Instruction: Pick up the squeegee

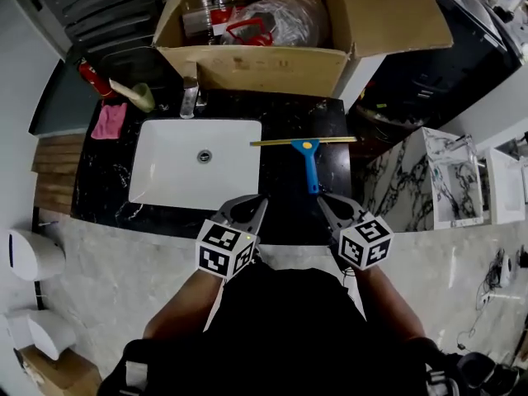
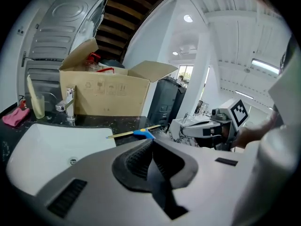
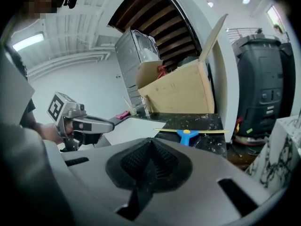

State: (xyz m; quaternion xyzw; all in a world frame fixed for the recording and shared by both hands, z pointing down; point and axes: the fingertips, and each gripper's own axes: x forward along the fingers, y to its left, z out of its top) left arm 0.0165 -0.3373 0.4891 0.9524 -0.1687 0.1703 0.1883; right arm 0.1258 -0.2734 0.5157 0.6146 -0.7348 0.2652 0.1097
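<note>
Both tools sit short of the counter's near edge, so the step in hand looks like the approach. The right tool (image 1: pixel 325 201) has its jaws pressed together with nothing between them, and the left tool (image 1: pixel 259 201) is likewise closed and empty. The squeegee (image 1: pixel 309 153) lies flat on the black counter (image 1: pixel 285 190) just ahead of the right tool, its blue handle pointing back at it. Next, I judge, the right tool must open its jaws and go forward over the handle. Ahead of the left tool is the white sink (image 1: pixel 165 172), holding nothing. Beyond the squeegee an open cardboard box (image 1: pixel 264 71) holds plastic-wrapped goods (image 1: pixel 285 19) and a red item (image 1: pixel 247 31).
</note>
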